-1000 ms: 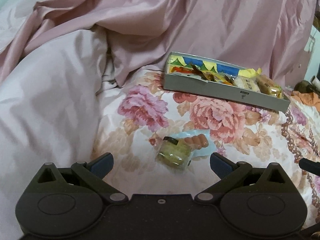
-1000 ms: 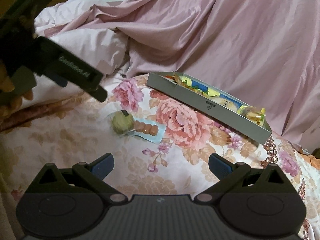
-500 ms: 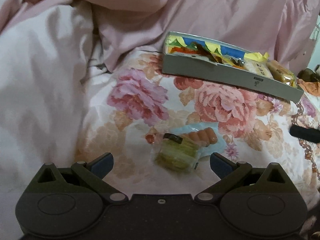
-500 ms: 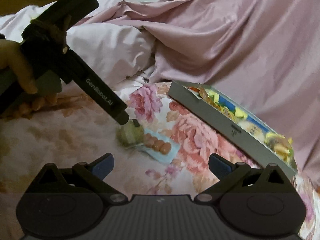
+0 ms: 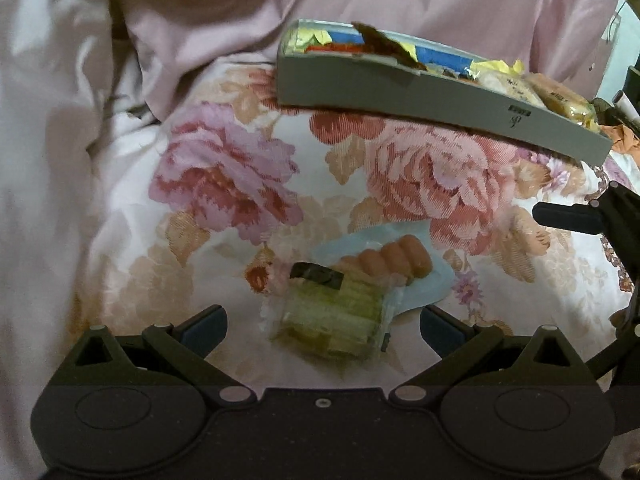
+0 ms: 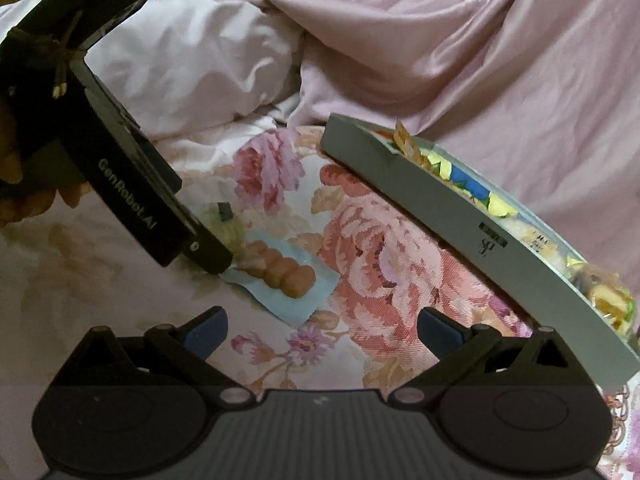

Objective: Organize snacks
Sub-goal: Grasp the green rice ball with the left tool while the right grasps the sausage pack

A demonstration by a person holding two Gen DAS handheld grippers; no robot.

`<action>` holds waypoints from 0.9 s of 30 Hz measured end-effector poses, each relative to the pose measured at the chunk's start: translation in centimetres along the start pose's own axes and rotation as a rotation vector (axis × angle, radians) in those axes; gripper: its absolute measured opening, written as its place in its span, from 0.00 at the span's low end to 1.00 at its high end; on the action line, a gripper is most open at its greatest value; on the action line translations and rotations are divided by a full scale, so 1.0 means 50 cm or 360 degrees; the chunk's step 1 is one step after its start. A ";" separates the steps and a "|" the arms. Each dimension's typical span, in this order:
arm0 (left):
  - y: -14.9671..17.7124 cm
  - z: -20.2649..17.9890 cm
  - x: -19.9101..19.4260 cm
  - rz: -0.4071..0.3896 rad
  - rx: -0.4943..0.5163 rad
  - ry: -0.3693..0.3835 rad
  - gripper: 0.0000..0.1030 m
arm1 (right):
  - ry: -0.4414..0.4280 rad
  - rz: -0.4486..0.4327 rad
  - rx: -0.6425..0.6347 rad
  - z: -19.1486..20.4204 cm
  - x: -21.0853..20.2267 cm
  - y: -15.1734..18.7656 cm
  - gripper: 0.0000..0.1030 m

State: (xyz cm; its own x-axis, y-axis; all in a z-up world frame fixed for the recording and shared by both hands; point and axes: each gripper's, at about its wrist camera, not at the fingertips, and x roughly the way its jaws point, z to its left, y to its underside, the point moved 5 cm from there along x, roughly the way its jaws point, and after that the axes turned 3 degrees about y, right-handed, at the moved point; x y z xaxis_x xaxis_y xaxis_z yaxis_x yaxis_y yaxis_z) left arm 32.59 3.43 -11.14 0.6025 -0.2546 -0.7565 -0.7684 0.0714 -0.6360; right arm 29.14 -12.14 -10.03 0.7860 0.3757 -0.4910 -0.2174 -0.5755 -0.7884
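A green wrapped snack (image 5: 332, 320) lies on the floral bedspread, resting partly on a light blue packet of brown lumpy pieces (image 5: 388, 264). My left gripper (image 5: 322, 326) is open, and the green snack sits between its blue-padded fingertips without touching either. In the right wrist view, one of its fingers (image 6: 208, 256) reaches down beside the green snack (image 6: 224, 224) and the blue packet (image 6: 280, 276). My right gripper (image 6: 322, 328) is open and holds nothing, hovering just short of the blue packet. A long grey box (image 5: 440, 100) of wrapped snacks lies behind.
Crumpled pink bedding (image 5: 140, 60) rises at the back and left. The grey box (image 6: 440, 216) runs diagonally along the right side of the right wrist view. A hand (image 6: 24, 200) holds the left gripper at the left edge. The right gripper's finger (image 5: 568, 216) pokes in from the right.
My left gripper has moved forward and down until its open fingertips flank the green snack. The right gripper has swung closer to the blue packet and the box.
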 end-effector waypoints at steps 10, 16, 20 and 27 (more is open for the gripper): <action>-0.016 0.009 0.026 0.0024 -0.0033 0.0104 0.86 | -0.0046 0.0027 -0.0022 0.004 0.030 0.001 1.00; -0.018 0.022 0.016 0.0008 -0.0117 0.0109 0.70 | -0.0083 0.0053 -0.0017 0.007 0.044 -0.003 1.00; -0.018 0.032 0.010 -0.0001 -0.0211 0.0103 0.63 | -0.0147 0.0094 0.0028 0.006 0.056 0.001 1.00; -0.015 0.061 0.004 -0.0008 -0.0353 0.0066 0.51 | -0.0218 0.0085 0.0001 0.003 0.074 -0.012 1.00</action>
State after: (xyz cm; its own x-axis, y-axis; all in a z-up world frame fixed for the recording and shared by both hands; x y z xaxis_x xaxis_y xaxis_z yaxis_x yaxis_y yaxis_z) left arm 33.92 6.25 -11.29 0.6005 -0.2942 -0.7435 -0.7968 -0.1425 -0.5872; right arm 32.11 -10.30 -11.44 0.6868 0.4403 -0.5783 -0.2571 -0.5971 -0.7598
